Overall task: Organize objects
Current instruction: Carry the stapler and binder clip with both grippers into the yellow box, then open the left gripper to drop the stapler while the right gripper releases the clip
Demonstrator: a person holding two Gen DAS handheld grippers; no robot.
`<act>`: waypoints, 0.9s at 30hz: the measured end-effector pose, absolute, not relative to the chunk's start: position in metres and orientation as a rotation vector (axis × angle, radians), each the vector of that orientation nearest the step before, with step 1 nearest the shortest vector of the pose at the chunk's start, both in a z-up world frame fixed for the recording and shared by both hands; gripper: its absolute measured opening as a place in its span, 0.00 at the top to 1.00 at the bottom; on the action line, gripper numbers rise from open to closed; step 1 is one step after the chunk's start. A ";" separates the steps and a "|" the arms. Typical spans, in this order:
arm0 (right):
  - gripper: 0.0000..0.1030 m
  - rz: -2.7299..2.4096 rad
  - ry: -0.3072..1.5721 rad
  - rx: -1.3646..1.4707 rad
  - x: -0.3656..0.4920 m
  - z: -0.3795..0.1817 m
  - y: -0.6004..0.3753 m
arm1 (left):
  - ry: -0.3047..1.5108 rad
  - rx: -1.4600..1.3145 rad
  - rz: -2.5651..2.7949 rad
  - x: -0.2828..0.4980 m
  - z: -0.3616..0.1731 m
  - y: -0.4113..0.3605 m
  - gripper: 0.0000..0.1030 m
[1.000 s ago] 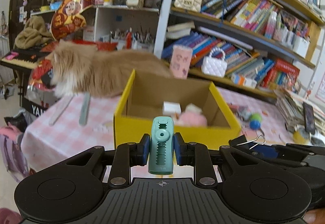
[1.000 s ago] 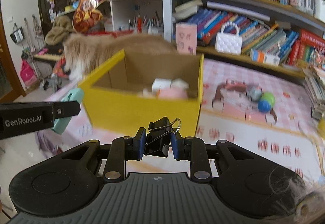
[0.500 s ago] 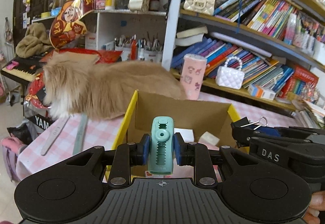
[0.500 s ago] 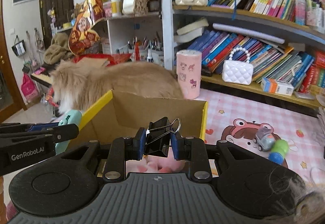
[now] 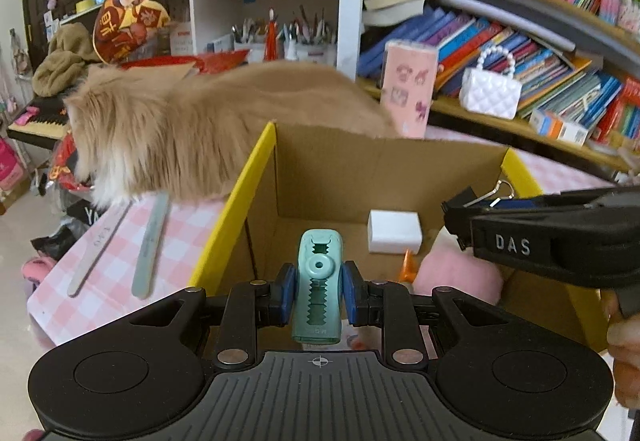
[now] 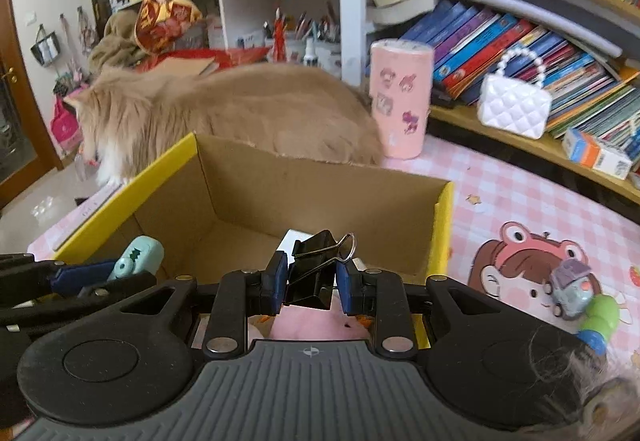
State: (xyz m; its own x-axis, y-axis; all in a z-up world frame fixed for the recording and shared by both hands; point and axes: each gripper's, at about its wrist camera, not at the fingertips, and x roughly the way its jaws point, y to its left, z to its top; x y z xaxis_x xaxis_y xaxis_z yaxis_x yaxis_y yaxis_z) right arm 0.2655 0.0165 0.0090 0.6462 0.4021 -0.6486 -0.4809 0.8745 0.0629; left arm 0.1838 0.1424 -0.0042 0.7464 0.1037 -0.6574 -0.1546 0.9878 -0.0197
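Observation:
My left gripper is shut on a teal correction-tape dispenser, held upright over the near left part of a yellow cardboard box. My right gripper is shut on a black binder clip above the same box. Inside the box lie a white block and a pink plush thing. In the left wrist view the right gripper comes in from the right over the box. In the right wrist view the teal dispenser shows at the left.
A fluffy tan cat lies right behind the box. Two flat sticks lie on the pink checked table left of it. A pink cup, a white purse, small toys and bookshelves stand to the right.
Both grippers have moved forward and a little down, from in front of the box to over its opening. Each still holds its object. The cat stays behind the box.

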 end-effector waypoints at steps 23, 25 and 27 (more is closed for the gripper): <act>0.60 0.565 0.753 -0.187 0.277 0.005 0.033 | 0.740 -0.093 0.135 0.187 -0.011 0.140 0.73; 0.60 0.558 0.736 -0.169 0.274 0.009 0.030 | 0.725 -0.102 0.126 0.184 -0.006 0.141 0.66; 0.60 0.547 0.720 -0.149 0.270 0.014 0.026 | 0.702 -0.097 0.130 0.180 -0.001 0.141 0.62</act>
State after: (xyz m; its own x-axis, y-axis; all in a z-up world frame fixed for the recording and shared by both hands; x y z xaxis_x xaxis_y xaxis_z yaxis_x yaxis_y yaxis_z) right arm 0.2697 0.0264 0.0137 0.6187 0.4238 -0.6616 -0.5236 0.8502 0.0550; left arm 0.1799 0.1412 -0.0011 0.7557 0.0867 -0.6491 -0.1519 0.9874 -0.0450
